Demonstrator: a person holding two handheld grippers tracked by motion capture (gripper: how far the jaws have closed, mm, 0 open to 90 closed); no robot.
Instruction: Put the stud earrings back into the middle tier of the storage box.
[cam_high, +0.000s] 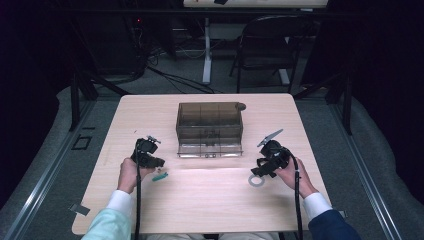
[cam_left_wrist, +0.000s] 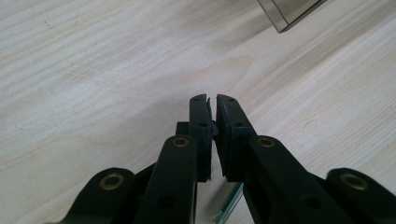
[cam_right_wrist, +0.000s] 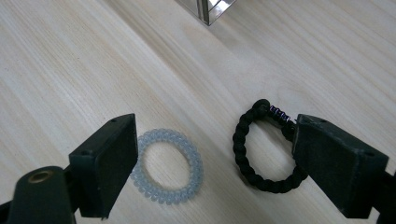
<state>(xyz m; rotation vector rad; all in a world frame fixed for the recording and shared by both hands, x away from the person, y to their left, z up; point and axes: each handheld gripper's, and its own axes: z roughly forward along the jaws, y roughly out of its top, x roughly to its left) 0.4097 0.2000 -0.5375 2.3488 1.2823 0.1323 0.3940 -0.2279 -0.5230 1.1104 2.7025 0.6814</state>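
Observation:
A smoky clear organizer box (cam_high: 210, 127) stands mid-table; a corner of it (cam_right_wrist: 210, 9) shows in the right gripper view. My right gripper (cam_right_wrist: 212, 140) hangs open just above the wood, with two rings lying between its jaws: a clear spiral hair tie (cam_right_wrist: 168, 165) by the left jaw and a black braided bracelet (cam_right_wrist: 259, 144) by the right jaw. From above, the right gripper (cam_high: 267, 160) sits over the pale hair tie (cam_high: 256, 180). My left gripper (cam_left_wrist: 212, 100) is shut, with nothing seen between its pads. A small teal piece (cam_high: 160, 176) lies beside the left gripper (cam_high: 148, 154).
The box has a low drawer or tray at its front (cam_high: 210, 150). Bare wood table (cam_high: 210, 200) stretches in front of both hands. A chair (cam_high: 267, 45) and table legs stand beyond the far edge. A greenish clear edge (cam_left_wrist: 228, 205) shows under the left jaws.

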